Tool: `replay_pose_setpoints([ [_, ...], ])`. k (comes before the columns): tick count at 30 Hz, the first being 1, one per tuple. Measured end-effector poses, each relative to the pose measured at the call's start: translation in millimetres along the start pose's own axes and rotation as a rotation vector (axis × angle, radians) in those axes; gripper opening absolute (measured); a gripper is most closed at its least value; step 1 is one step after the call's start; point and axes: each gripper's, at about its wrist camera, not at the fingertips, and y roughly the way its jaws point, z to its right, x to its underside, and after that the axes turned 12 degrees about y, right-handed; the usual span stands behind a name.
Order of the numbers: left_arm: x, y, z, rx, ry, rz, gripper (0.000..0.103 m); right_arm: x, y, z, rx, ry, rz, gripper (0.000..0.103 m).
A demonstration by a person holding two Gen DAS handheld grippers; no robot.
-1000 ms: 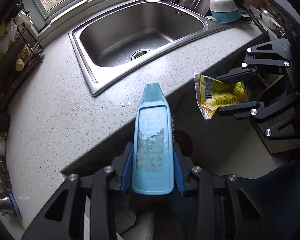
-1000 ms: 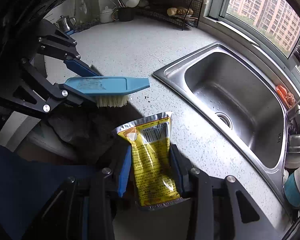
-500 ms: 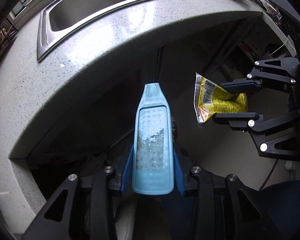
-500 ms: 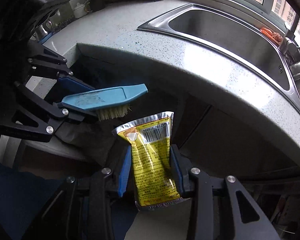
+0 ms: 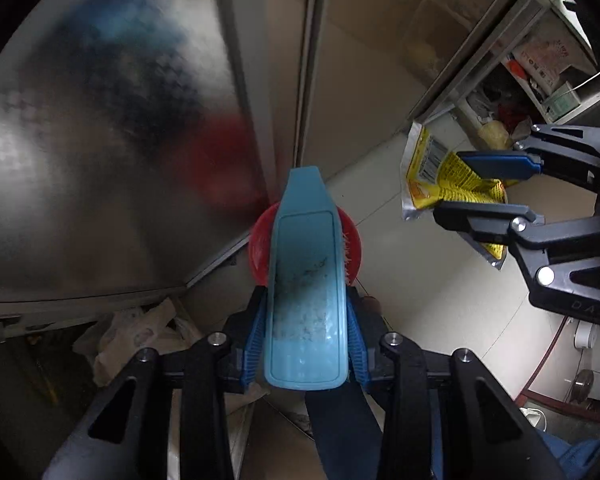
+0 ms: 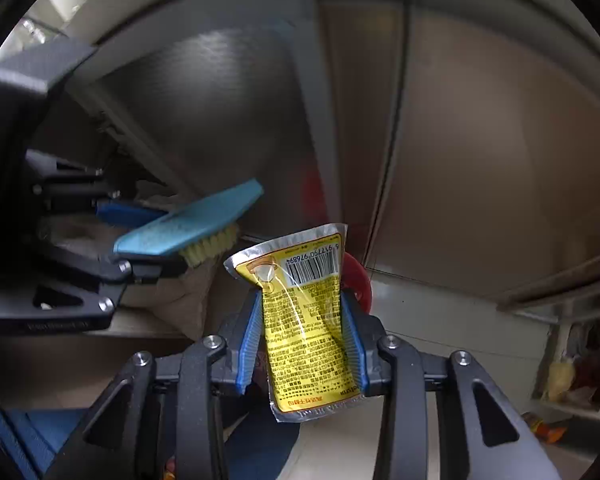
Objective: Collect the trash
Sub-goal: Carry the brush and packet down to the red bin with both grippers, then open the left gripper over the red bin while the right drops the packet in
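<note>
Between the blue pads of the left gripper (image 5: 306,336), a flat light-blue scrub brush (image 5: 306,280) is clamped, back side up; the right wrist view alone shows its pale bristles. The right gripper (image 6: 304,344) pinches a crinkled yellow foil pouch (image 6: 300,320), barcode upward. Below the brush: a round red rim (image 5: 260,248), possibly a bin. Beyond: brushed-metal cabinet doors (image 5: 100,160), open pale floor (image 5: 420,280) at right.

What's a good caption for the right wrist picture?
Right tongs clamp a yellow foil pouch beside a blue plastic scrubbing brush.
</note>
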Motion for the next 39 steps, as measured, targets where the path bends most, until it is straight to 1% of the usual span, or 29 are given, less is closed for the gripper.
replay_pose_setpoints([
  [4,-6,34,7,0.026,-0.021,-0.012,0.035,3,30,28,-0.005,0.051,-0.002,0.035],
  [6,-9,50,11,0.026,-0.013,-0.012,0.035,2,44,41,-0.014,0.074,-0.008,0.035],
  [8,-11,57,13,0.018,-0.009,-0.013,0.035,4,51,51,-0.010,0.078,-0.008,0.035],
  [9,-11,61,14,0.017,-0.011,-0.012,0.037,2,56,52,-0.011,0.077,-0.010,0.035],
  [11,-14,67,14,0.015,-0.014,-0.018,0.056,1,61,57,-0.007,0.071,-0.017,0.036],
  [12,-13,68,12,0.010,-0.011,-0.014,0.075,8,63,58,-0.005,0.067,-0.022,0.035],
  [13,-14,67,14,0.003,-0.009,-0.005,0.085,13,64,54,-0.005,0.062,-0.025,0.036],
  [14,-13,65,15,-0.009,-0.009,0.006,0.085,15,60,46,-0.009,0.056,-0.029,0.036],
  [15,-12,65,14,-0.015,-0.012,0.013,0.085,15,59,47,-0.014,0.054,-0.029,0.036],
  [17,-8,62,13,-0.011,-0.025,0.014,0.086,16,62,45,-0.026,0.050,-0.032,0.036],
  [18,-5,61,9,-0.010,-0.032,0.013,0.088,15,62,46,-0.030,0.050,-0.037,0.036],
  [19,-3,60,8,-0.016,-0.039,0.010,0.090,22,66,50,-0.031,0.051,-0.042,0.036],
  [20,-1,57,7,-0.017,-0.044,0.010,0.091,23,70,50,-0.035,0.048,-0.047,0.036],
  [23,10,49,0,-0.040,-0.068,0.007,0.098,22,78,40,-0.051,0.033,-0.057,0.036],
  [24,14,47,-3,-0.053,-0.078,0.008,0.103,25,79,37,-0.054,0.027,-0.058,0.036],
  [26,18,44,-4,-0.090,-0.103,0.032,0.103,26,82,35,-0.068,0.020,-0.064,0.036],
  [28,24,44,-9,-0.096,-0.130,0.043,0.103,27,88,32,-0.080,0.013,-0.073,0.036],
  [31,30,49,-16,-0.087,-0.159,0.022,0.103,28,95,25,-0.086,-0.008,-0.087,0.036],
  [35,36,48,-25,-0.112,-0.181,0.000,0.103,27,103,16,-0.080,-0.043,-0.095,0.038],
  [37,39,48,-30,-0.120,-0.198,-0.007,0.103,26,110,14,-0.097,-0.029,-0.103,0.038],
  [39,42,48,-34,-0.120,-0.210,-0.009,0.103,26,116,10,-0.098,-0.047,-0.111,0.038],
])
